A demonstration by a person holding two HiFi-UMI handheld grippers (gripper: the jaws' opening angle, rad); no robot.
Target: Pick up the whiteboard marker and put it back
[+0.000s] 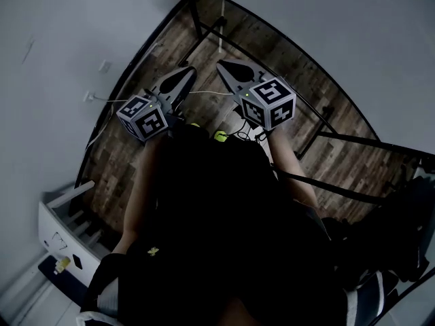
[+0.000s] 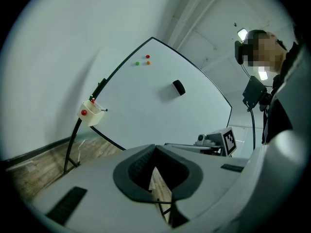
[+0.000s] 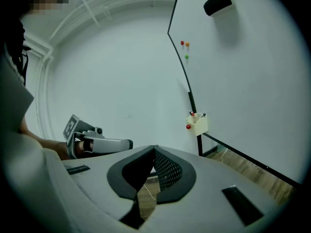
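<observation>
Both claws are held up in front of the person, approx. level, side by side and a bit apart. Left claw: pads pressed together at the tips, nothing betw. them. Right claw: also pressed together, nothing pinched.

The whiteboard marker is in neither claw. It stands in a small cream holder fixed on the dark frame of the whiteboard. Only its dark tip shows over the rim, beside a red-topped one; too small to tell more. A red round knob sits on the holder's side.

From the right claw, in its own view, the holder is at 1 o'clock, well apart. From the left claw, in its view, it is at 10 o'clock. In the head view it is at 12 o'clock, at the top edge.

On the board are a black eraser high up and 3 small magnets: red, orange, green. Below the claws is wood-look floor.
</observation>
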